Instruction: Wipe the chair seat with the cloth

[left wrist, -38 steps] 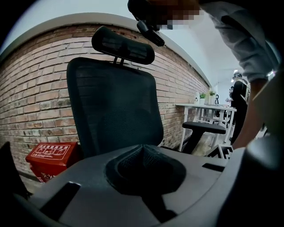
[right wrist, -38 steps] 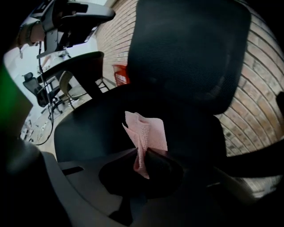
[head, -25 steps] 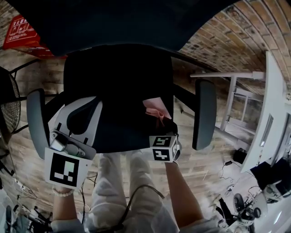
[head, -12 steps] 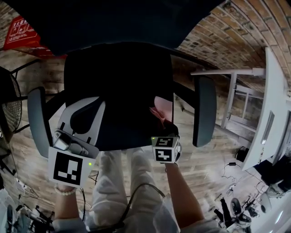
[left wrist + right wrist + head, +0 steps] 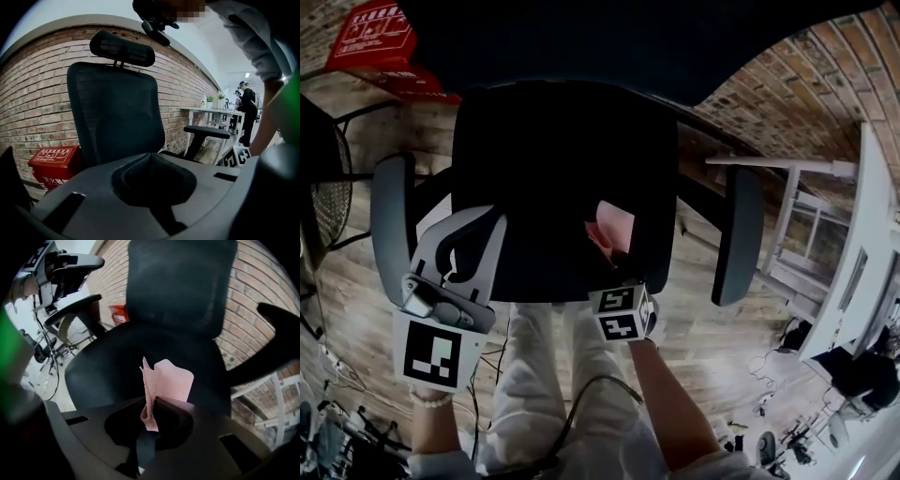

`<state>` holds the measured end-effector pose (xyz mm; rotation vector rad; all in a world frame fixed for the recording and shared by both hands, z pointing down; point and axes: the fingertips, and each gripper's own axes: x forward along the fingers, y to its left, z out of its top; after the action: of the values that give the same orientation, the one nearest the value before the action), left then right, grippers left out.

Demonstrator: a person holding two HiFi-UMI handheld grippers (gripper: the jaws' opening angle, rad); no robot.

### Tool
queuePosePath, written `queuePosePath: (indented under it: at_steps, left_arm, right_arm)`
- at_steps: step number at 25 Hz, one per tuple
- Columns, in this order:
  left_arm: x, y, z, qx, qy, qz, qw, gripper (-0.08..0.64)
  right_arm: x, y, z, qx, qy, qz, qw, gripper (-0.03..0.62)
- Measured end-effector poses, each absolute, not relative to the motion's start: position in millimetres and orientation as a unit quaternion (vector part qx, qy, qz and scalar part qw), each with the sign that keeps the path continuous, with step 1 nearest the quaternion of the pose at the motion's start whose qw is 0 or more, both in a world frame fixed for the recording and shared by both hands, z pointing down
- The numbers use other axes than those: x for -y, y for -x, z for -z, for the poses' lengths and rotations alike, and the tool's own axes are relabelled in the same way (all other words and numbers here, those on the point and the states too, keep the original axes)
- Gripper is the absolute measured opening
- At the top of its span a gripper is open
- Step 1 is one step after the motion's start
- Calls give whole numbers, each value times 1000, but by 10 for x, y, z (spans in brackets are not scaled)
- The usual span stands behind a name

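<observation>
A pink embossed cloth (image 5: 614, 230) shows against the black mesh chair seat (image 5: 553, 169). Grey padded armrest (image 5: 391, 220) at 9 o'clock, red box with white print (image 5: 375, 42) at 10 o'clock, red-brown brick wall (image 5: 825, 80) at 2 o'clock.

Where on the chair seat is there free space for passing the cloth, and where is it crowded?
Free: the seat's middle and rear, between the backrest, left armrest and right armrest. Crowded: the front edge, where the left hand-held gripper is at the left corner and the right hand-held gripper holds the pink cloth toward the right.
</observation>
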<state>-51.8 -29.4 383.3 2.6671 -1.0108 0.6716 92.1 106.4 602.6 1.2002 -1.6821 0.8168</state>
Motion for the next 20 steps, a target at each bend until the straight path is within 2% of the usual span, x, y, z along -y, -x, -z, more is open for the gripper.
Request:
queuePosePath:
  at_steps: [20]
  left_arm:
    - [350,1613,-3549,425,-876,-217,73,18]
  right_arm:
    - [-883,1328,-5942,834,-254,-207,443,54]
